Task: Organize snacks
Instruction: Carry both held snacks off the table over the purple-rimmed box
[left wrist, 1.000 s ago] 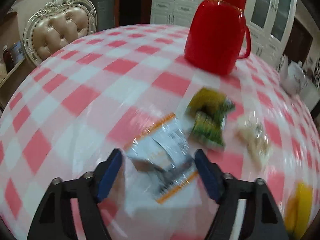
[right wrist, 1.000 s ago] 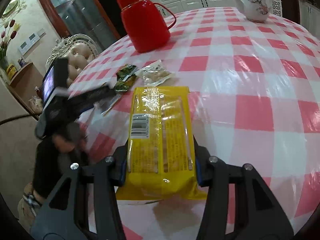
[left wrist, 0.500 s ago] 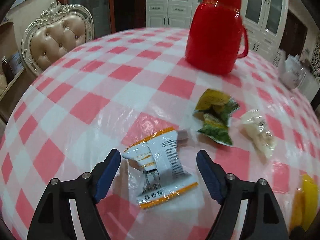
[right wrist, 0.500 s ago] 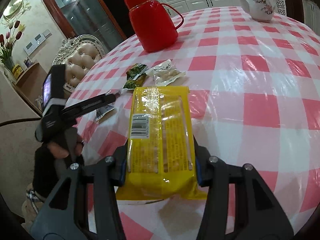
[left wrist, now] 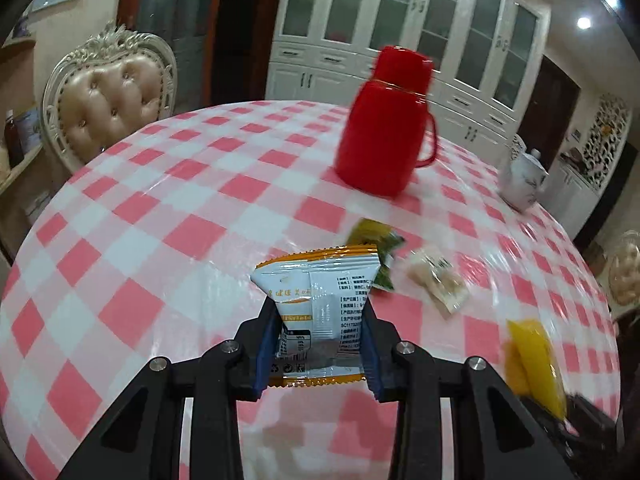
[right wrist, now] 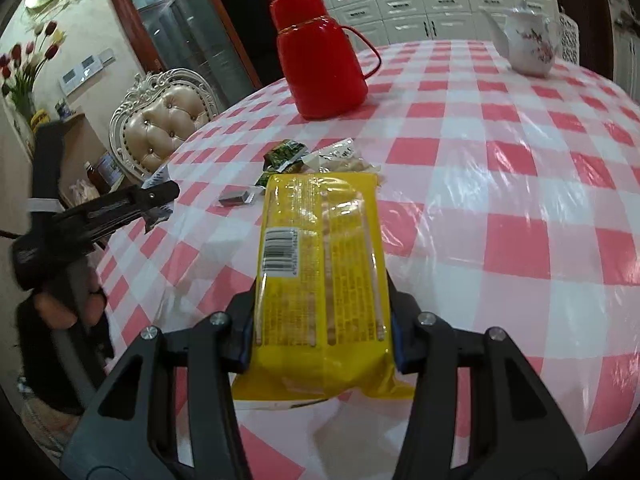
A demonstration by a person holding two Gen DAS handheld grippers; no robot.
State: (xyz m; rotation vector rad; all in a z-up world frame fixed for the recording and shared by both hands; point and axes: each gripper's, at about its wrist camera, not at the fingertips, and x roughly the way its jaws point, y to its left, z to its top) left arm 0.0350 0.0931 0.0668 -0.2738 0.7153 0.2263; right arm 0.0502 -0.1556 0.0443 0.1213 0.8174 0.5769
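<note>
A flask (right wrist: 320, 56) is set on the table (right wrist: 500, 208), with a teapot (right wrist: 528, 46) to its right. Before the flask, two packets (right wrist: 284, 156) (right wrist: 344, 160) are laid side by side. A small box (right wrist: 236, 198) is placed on the table left of a pack (right wrist: 320, 264) held above it.

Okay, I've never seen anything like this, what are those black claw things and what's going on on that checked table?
No robot here: a person holds a two-fingered grabber in each hand, each with a camera looking along its fingers. The left gripper has just closed on a white-and-orange snack packet. The right gripper clamps a long yellow biscuit pack. On the pink-and-white checked tablecloth lie a green snack packet, a clear snack bag, a red thermos jug and a white floral teapot.
</note>
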